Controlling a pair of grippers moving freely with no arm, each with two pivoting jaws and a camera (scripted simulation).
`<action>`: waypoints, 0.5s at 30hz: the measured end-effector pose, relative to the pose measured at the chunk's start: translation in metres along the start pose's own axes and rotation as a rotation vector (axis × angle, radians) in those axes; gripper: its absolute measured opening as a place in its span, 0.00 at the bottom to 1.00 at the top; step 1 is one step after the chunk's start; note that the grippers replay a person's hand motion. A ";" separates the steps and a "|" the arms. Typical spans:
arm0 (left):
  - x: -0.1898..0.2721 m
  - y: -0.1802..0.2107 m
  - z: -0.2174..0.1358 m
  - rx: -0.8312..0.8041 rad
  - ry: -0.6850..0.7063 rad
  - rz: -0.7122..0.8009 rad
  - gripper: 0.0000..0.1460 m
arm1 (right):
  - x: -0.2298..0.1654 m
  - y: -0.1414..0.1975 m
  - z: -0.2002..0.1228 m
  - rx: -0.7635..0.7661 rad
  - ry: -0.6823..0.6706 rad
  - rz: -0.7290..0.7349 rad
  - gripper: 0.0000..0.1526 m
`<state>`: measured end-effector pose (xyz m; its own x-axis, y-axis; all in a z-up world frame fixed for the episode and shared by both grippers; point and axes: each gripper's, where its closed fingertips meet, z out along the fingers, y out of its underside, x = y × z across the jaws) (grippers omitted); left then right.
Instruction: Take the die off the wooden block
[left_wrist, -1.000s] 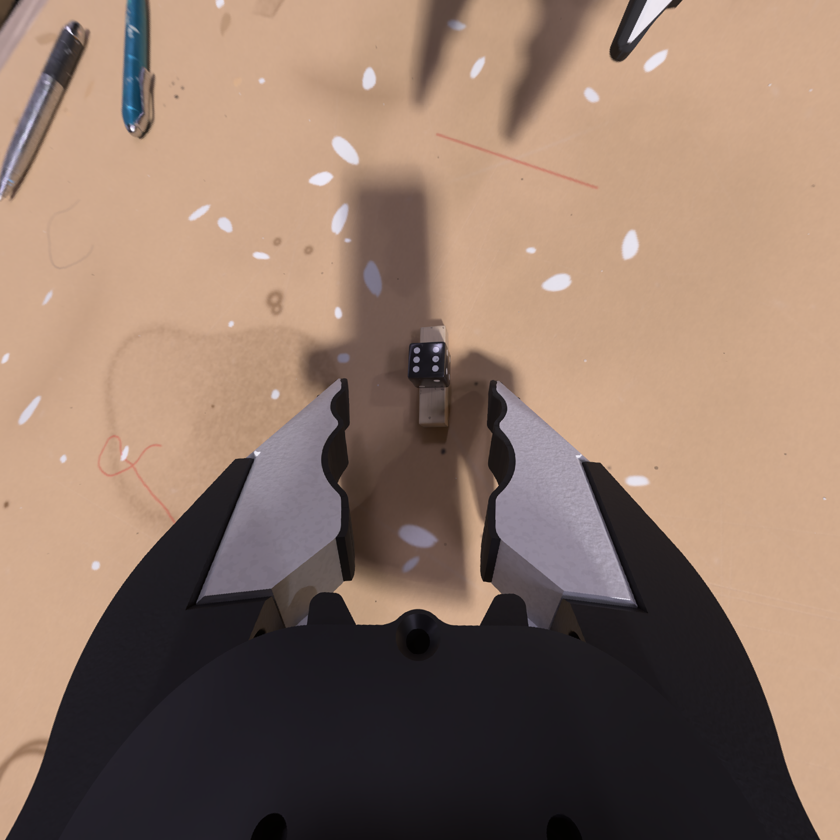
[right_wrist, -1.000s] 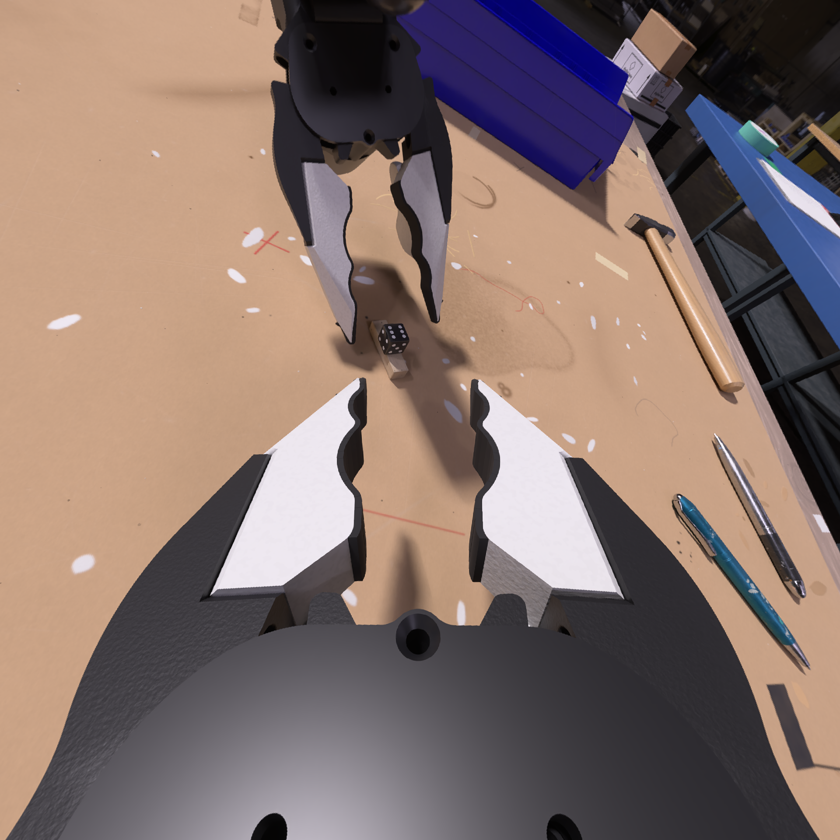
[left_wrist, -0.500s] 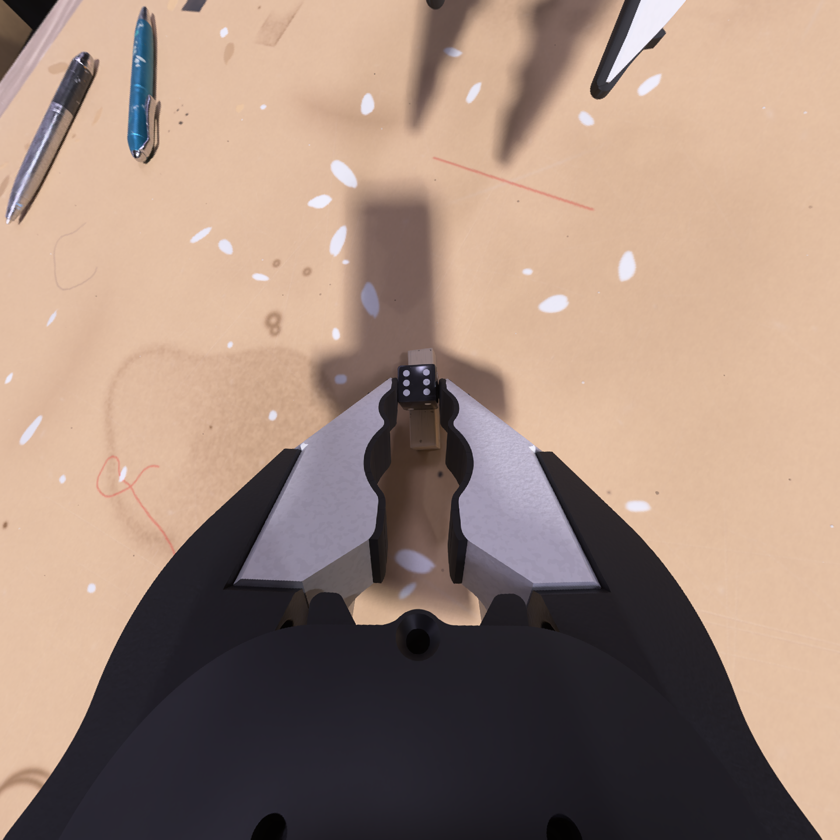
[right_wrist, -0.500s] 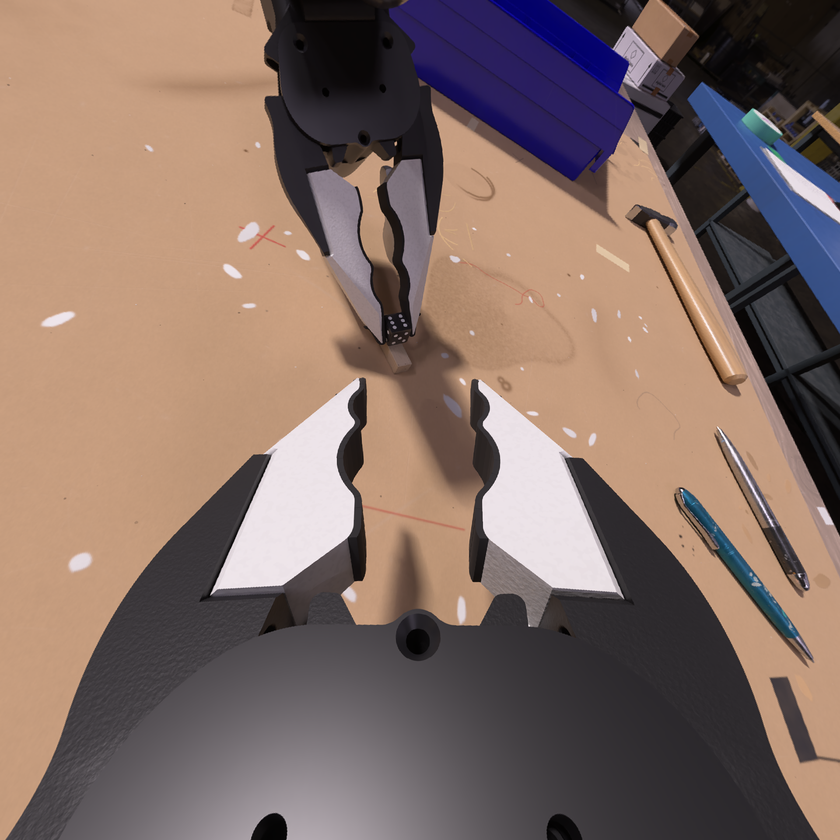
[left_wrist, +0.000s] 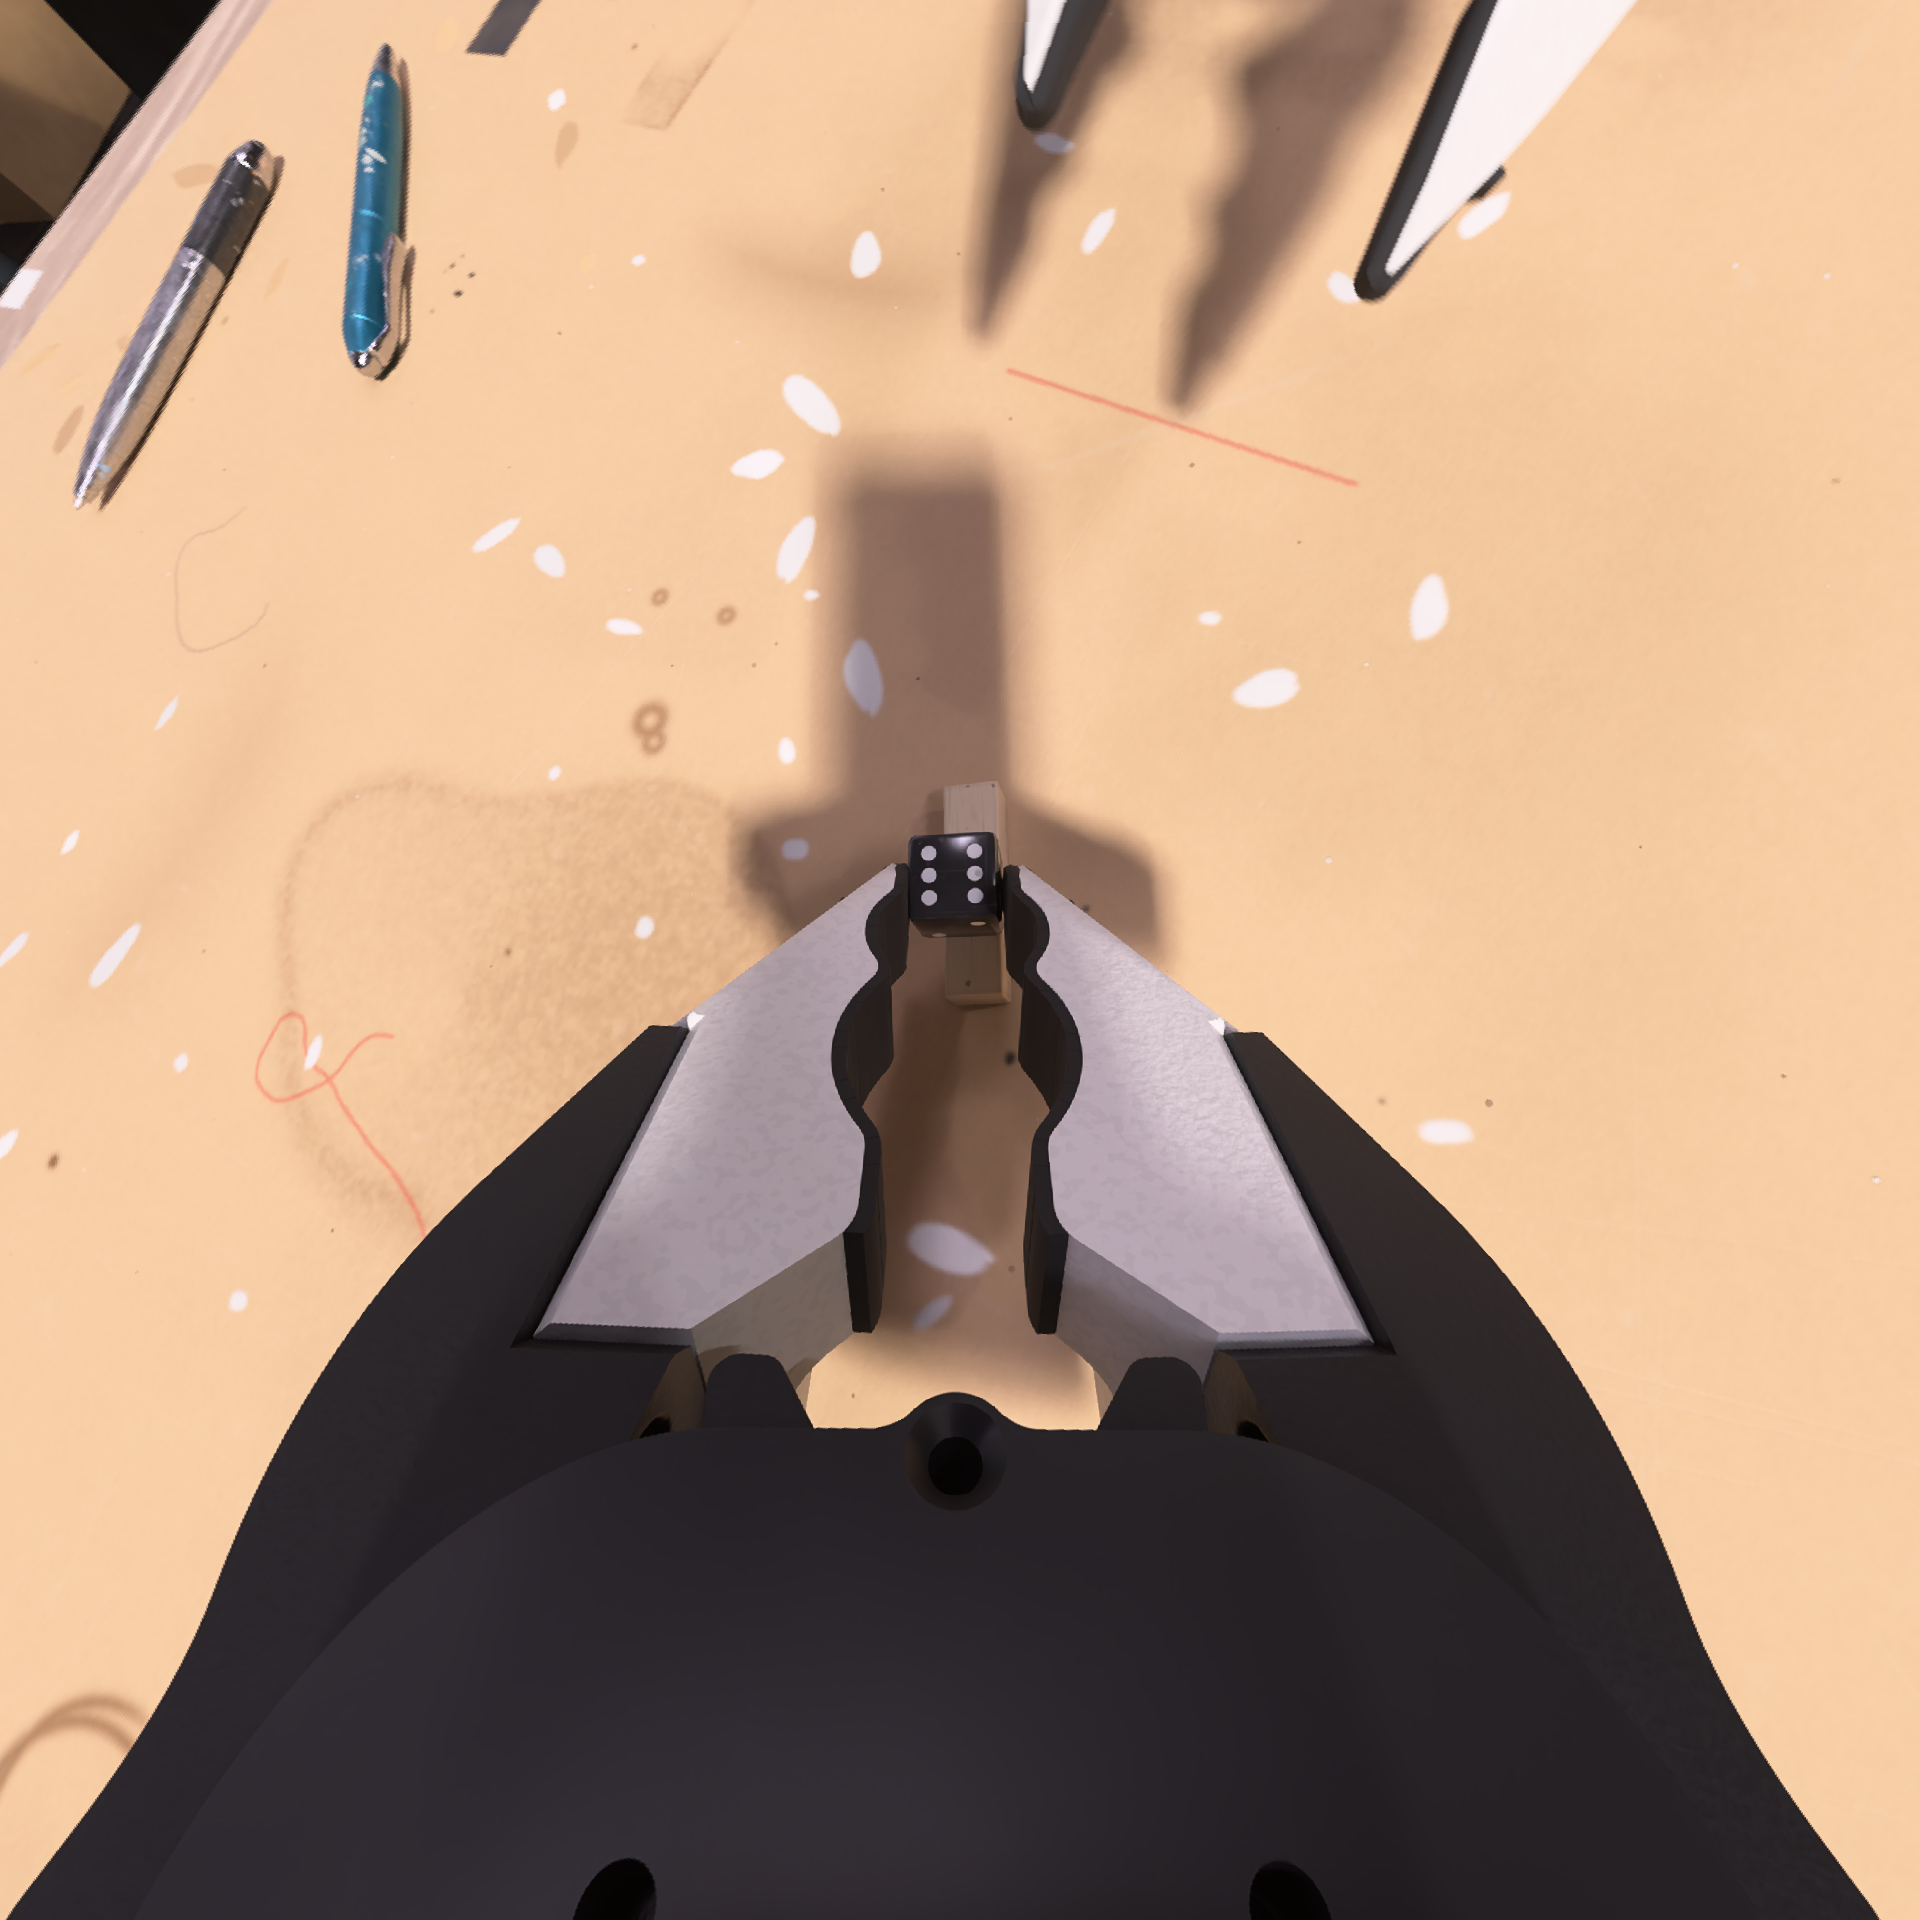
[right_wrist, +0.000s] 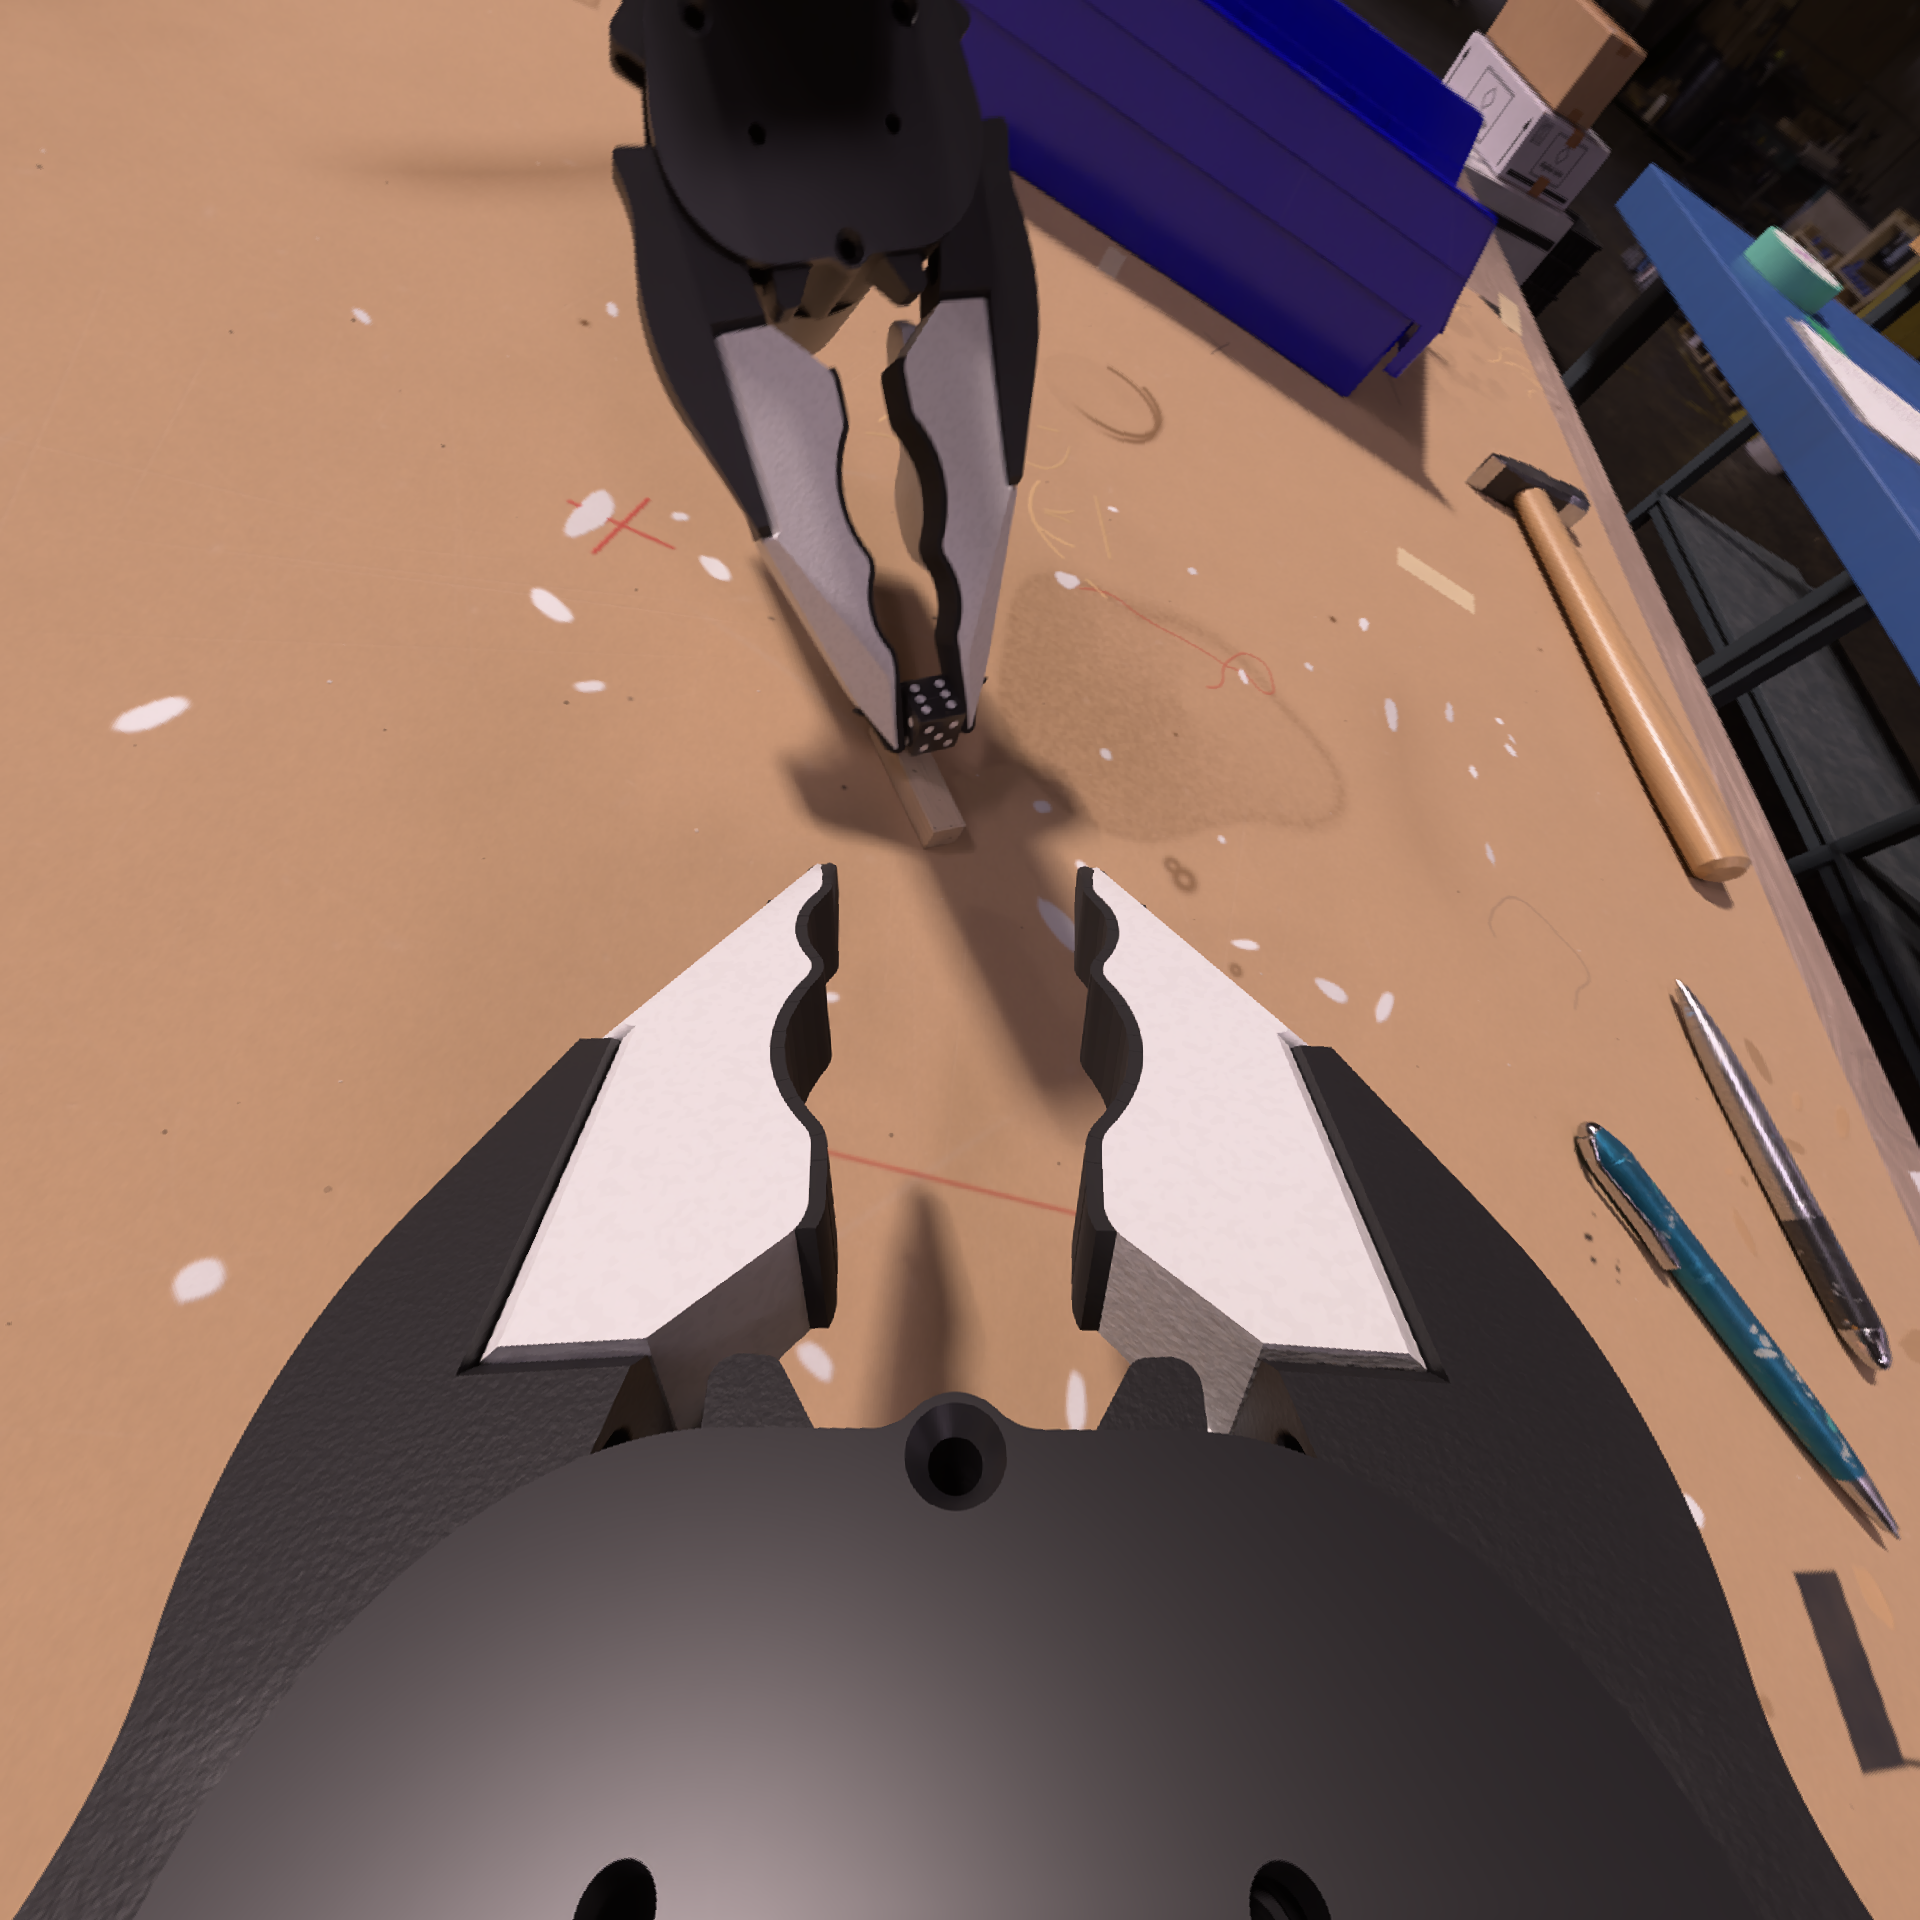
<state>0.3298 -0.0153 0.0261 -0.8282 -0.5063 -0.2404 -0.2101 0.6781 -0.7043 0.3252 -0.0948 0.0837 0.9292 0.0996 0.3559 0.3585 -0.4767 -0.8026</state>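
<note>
Seen only from the right wrist: hammer (right_wrist: 1616, 675) with pale wooden handle near the bench edge, dark blue bins (right_wrist: 1236, 177) at the far side, cardboard boxes (right_wrist: 1538, 114) beyond, roll of green tape (right_wrist: 1789, 268) on a blue shelf. Seen only from the left wrist: top face of the die (left_wrist: 953, 878), six white pips up. Common to both: teal pen (left_wrist: 374, 218) and silver pen (left_wrist: 171, 317) side by side, tan tabletop (left_wrist: 1455, 831) flecked with white.

Left gripper (left_wrist: 953, 894) nearly closed, fingertips (left_wrist: 888, 894) pressed against both sides of the black die, die directly above the wooden block (left_wrist: 977, 971), contact with it impossible to tell. Block flat on the table, both ends sticking out past the die. Right gripper (right_wrist: 954, 883) wide apart, holding nothing, hovering near the block's close end (right_wrist: 930, 810), touching nothing.
</note>
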 end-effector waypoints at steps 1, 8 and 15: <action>-0.001 0.000 -0.002 0.004 -0.002 -0.007 0.12 | -0.002 0.000 0.002 -0.004 -0.006 -0.004 0.30; 0.001 0.000 -0.010 0.045 0.023 -0.048 0.12 | -0.014 0.013 0.018 -0.067 -0.054 -0.014 0.30; 0.008 -0.005 -0.012 0.105 0.095 -0.105 0.12 | -0.013 0.013 0.023 -0.068 -0.058 0.002 0.29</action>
<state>0.3182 -0.0157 0.0358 -0.8510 -0.5153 -0.1017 -0.2464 0.5627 -0.7891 0.3202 -0.0823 0.0573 0.9341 0.1480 0.3250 0.3520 -0.5350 -0.7680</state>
